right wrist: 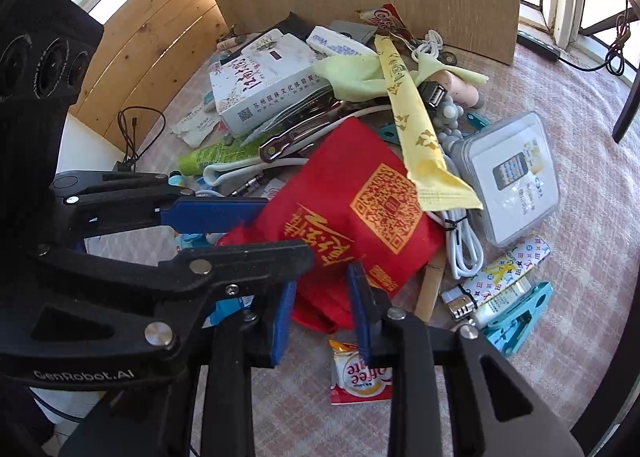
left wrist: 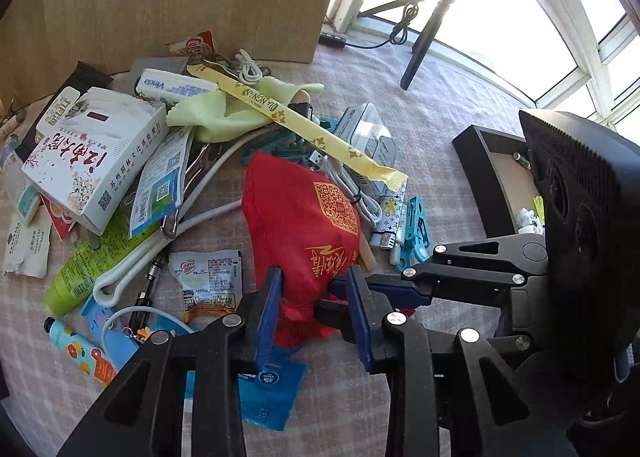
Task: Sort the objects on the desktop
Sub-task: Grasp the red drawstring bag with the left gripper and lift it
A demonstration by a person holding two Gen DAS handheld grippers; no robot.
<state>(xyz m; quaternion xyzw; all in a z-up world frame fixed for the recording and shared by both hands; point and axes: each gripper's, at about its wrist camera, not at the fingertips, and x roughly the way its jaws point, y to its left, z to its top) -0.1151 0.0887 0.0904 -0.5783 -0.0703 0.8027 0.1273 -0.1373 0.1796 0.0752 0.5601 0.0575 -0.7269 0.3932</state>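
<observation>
Both the left gripper (left wrist: 314, 297) and right gripper (right wrist: 320, 309) have their jaws partly closed, pinching the red pouch's (left wrist: 304, 225) near end between them.

My left hand-held gripper (left wrist: 314, 285) is matte black plastic with angular linkage arms, round silver screw heads and flat blue finger pads (left wrist: 266, 313). My right hand-held gripper (right wrist: 322, 305) looks the same, and the black frame beside it carries white "GenRobot.AI" lettering.
</observation>
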